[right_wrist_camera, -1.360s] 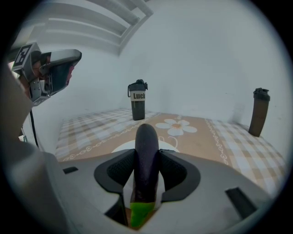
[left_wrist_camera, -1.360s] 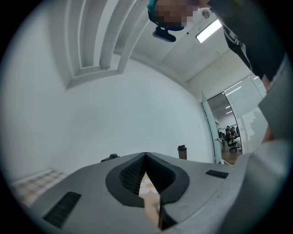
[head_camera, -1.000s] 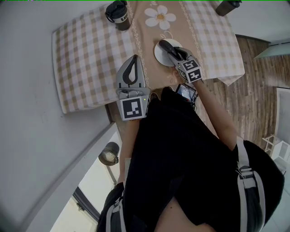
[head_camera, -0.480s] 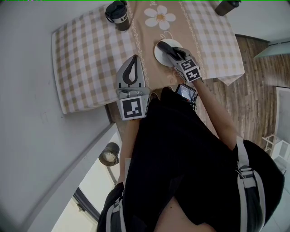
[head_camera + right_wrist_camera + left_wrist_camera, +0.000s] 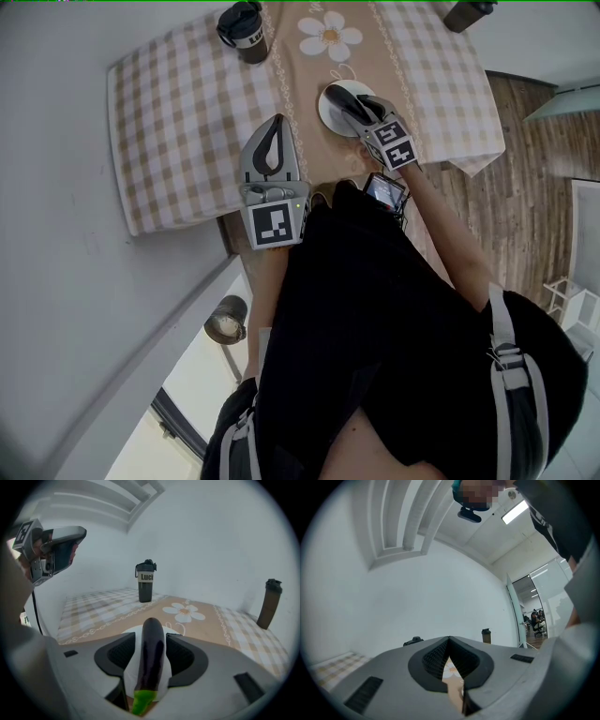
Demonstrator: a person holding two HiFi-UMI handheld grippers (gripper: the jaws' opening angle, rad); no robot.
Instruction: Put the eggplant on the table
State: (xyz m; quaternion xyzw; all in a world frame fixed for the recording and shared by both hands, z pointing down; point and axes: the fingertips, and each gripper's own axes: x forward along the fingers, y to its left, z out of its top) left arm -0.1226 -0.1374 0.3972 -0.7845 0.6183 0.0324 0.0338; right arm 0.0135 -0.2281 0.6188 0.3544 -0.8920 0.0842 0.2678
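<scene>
long, glossy dark-purple eggplant (image 5: 151,653), green stem rearmost, lies between the right gripper's (image 5: 151,636) jaws, which have just been opening, above a white plate (image 5: 130,667). left gripper (image 5: 449,639) closed, empty.

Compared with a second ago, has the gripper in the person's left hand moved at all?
No. The left gripper is where it was: its tips lie over the same spot on the checked tablecloth, beside the beige middle strip.
</scene>
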